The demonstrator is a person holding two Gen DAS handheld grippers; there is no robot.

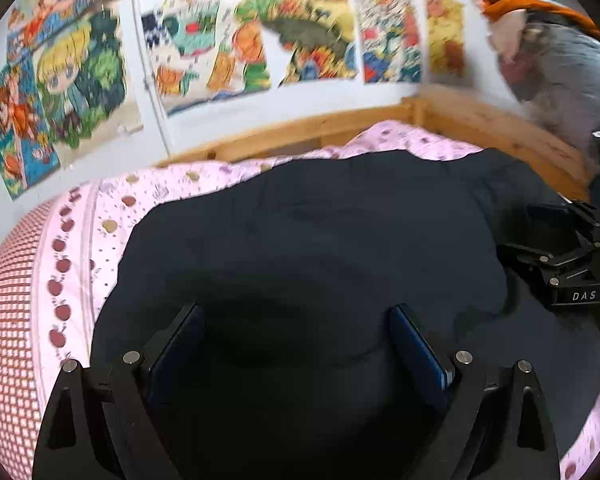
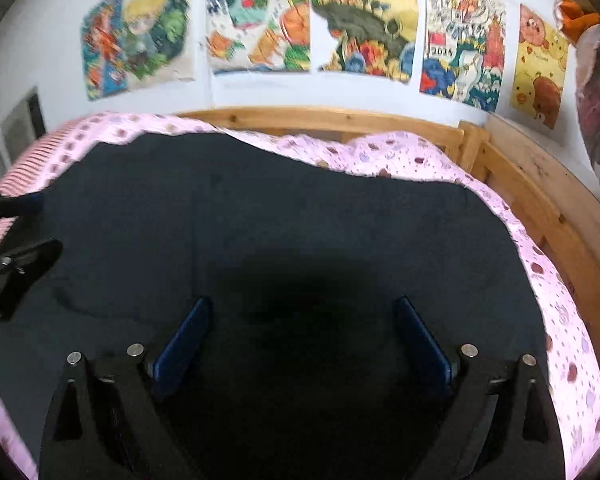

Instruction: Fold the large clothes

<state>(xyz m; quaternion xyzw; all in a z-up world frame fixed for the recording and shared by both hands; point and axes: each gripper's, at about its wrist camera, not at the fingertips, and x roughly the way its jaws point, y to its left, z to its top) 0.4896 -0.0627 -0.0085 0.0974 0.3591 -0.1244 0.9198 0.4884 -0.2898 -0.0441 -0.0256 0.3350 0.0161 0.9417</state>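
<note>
A large dark navy garment (image 1: 320,240) lies spread flat on a pink patterned bedsheet (image 1: 112,208); it also fills the right wrist view (image 2: 280,208). My left gripper (image 1: 298,312) is open and empty, its blue pads just above the cloth. My right gripper (image 2: 302,304) is open and empty, also above the cloth. The right gripper shows at the right edge of the left wrist view (image 1: 556,236). The left gripper shows at the left edge of the right wrist view (image 2: 24,228).
A wooden bed frame (image 2: 340,118) runs along the far side and right side (image 2: 560,208). Colourful posters (image 2: 364,16) hang on the white wall. Hanging clothes (image 1: 556,72) are at the upper right. A red checked pillow (image 1: 4,320) lies at the left.
</note>
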